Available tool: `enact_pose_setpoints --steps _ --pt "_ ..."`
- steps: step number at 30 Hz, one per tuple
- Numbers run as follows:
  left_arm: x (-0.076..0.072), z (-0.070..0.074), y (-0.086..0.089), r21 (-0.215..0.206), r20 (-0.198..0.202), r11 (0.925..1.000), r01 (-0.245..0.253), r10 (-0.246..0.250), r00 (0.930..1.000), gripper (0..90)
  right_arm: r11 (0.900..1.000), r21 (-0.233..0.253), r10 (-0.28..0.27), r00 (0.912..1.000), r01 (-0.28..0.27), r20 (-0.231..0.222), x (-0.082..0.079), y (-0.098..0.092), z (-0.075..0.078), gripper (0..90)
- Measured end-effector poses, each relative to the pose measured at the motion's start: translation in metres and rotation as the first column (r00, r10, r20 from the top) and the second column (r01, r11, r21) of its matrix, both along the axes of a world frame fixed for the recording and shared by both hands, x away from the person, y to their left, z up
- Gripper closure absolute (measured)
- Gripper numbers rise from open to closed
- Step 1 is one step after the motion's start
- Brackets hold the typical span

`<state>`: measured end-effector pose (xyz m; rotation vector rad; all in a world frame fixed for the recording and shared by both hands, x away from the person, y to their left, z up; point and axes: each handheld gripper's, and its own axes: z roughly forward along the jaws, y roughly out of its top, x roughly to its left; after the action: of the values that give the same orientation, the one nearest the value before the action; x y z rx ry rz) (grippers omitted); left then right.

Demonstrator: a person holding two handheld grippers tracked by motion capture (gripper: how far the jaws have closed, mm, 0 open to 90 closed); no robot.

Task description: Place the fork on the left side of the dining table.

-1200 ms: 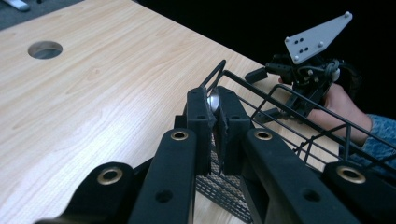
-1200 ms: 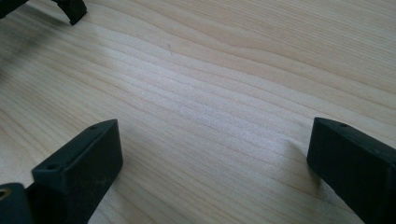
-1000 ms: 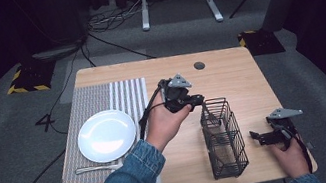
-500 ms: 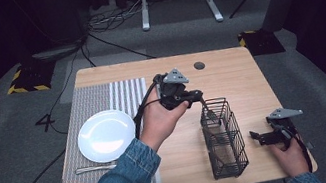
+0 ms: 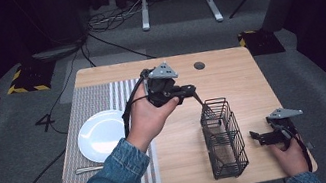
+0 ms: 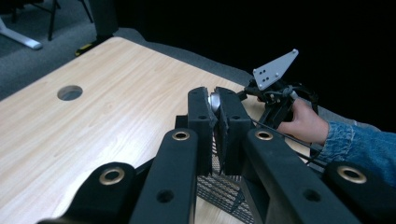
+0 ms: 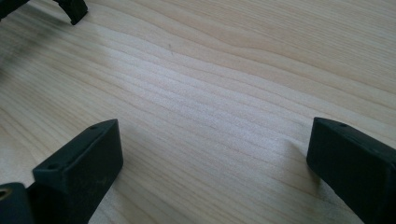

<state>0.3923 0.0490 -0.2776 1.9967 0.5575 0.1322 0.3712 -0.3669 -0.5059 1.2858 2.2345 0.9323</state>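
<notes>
My left gripper (image 5: 192,88) hangs above the middle of the table, just beyond the far end of a black wire basket (image 5: 222,137). It is shut on a thin silver utensil (image 5: 199,99) that slants down toward the basket's far rim. In the left gripper view the pads (image 6: 200,116) pinch a shiny metal piece (image 6: 215,100), with basket mesh (image 6: 219,191) below. My right gripper (image 5: 257,137) rests low at the table's near right, open, beside the basket. In the right gripper view its jaws (image 7: 210,140) stand wide apart over bare wood.
A white plate (image 5: 102,135) sits on a striped placemat (image 5: 91,101) at the left, with a piece of cutlery (image 5: 88,169) in front of it. The wooden table (image 5: 240,78) has a round cable hole (image 5: 199,65) at the far side.
My left gripper has drifted a little to the left and away from me with the utensil still in it. The right gripper and the basket have stayed put.
</notes>
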Motion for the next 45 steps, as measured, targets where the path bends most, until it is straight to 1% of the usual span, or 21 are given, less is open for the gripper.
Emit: enact_pose_setpoints --steps 2,3,6,8,13,15,19,25,26,33,34,37,38,43,44,45 --pt "-0.002 0.004 0.005 -0.003 0.009 1.0 -0.003 0.003 1.0 85.9 1.0 0.0 0.0 1.0 0.0 0.0 0.0 0.0 0.0 3.6" --pt "-0.002 0.006 0.008 -0.011 0.01 0.9999 -0.007 0.007 0.9999 85.9 1.0 0.0 0.0 1.0 0.0 0.0 0.0 0.0 0.0 3.5" --pt "-0.003 0.011 0.018 -0.011 0.018 0.9996 -0.027 0.027 0.9995 85.9 1.0 0.0 0.0 1.0 0.0 0.0 0.0 0.0 0.0 3.6" --pt "-0.003 0.014 0.023 -0.017 0.019 0.9993 -0.033 0.033 0.9993 85.9 1.0 0.0 0.0 1.0 0.0 0.0 0.0 0.0 0.0 3.6" --pt "-0.003 0.018 0.037 -0.016 0.031 0.9984 -0.054 0.055 0.998 85.9 1.0 0.0 -0.002 1.0 0.002 0.0 0.0 0.0 0.0 3.6" --pt "-0.003 0.02 0.042 -0.022 0.032 0.9978 -0.063 0.064 0.9975 85.9 1.0 0.0 -0.003 1.0 0.003 0.0 0.0 0.0 0.0 3.6" --pt "0.001 0.021 0.054 -0.02 0.035 0.9963 -0.084 0.084 0.9958 85.9 1.0 0.0 -0.005 1.0 0.005 0.0 0.0 0.0 0.0 3.6" --pt "0.009 0.02 0.072 -0.026 0.03 0.9917 -0.126 0.127 0.9915 85.9 1.0 0.0 -0.005 1.0 0.005 0.0 0.0 0.0 0.0 3.6" --pt "0.01 0.019 0.076 -0.029 0.027 0.9898 -0.139 0.14 0.9898 85.9 1.0 0.0 -0.005 1.0 0.005 0.001 0.0 0.0 0.0 3.6" --pt "0.019 0.015 0.093 -0.034 0.021 0.9817 -0.187 0.188 0.982 85.9 1.0 0.0 -0.006 1.0 0.006 0.0 0.0 0.0 0.0 3.6" --pt "0.021 0.014 0.097 -0.034 0.016 0.9794 -0.199 0.2 0.9797 85.9 1.0 0.0 -0.006 1.0 0.006 0.0 0.0 0.0 0.0 3.6" --pt "0.025 0.012 0.103 -0.029 0.014 0.9758 -0.217 0.217 0.976 85.9 1.0 0.0 -0.006 1.0 0.006 0.0 0.0 0.0 0.0 3.6" --pt "0.027 0.011 0.106 -0.032 0.014 0.9731 -0.228 0.229 0.9734 85.9 1.0 0.0 -0.006 1.0 0.006 0.0 0.0 0.0 0.0 3.6" --pt "0.035 0.007 0.118 -0.03 0.007 0.9674 -0.251 0.252 0.9678 85.9 1.0 0.0 -0.006 1.0 0.006 0.0 0.0 0.0 0.0 3.7" --pt "0.037 0.005 0.121 -0.035 0.006 0.9647 -0.261 0.262 0.9652 85.9 1.0 0.0 -0.006 1.0 0.006 0.0 0.0 0.0 0.0 3.6" --pt "0.038 0.004 0.123 -0.036 0.004 0.964 -0.264 0.264 0.9645 85.9 1.0 0.0 -0.006 1.0 0.006 0.001 0.0 0.0 0.0 3.6"
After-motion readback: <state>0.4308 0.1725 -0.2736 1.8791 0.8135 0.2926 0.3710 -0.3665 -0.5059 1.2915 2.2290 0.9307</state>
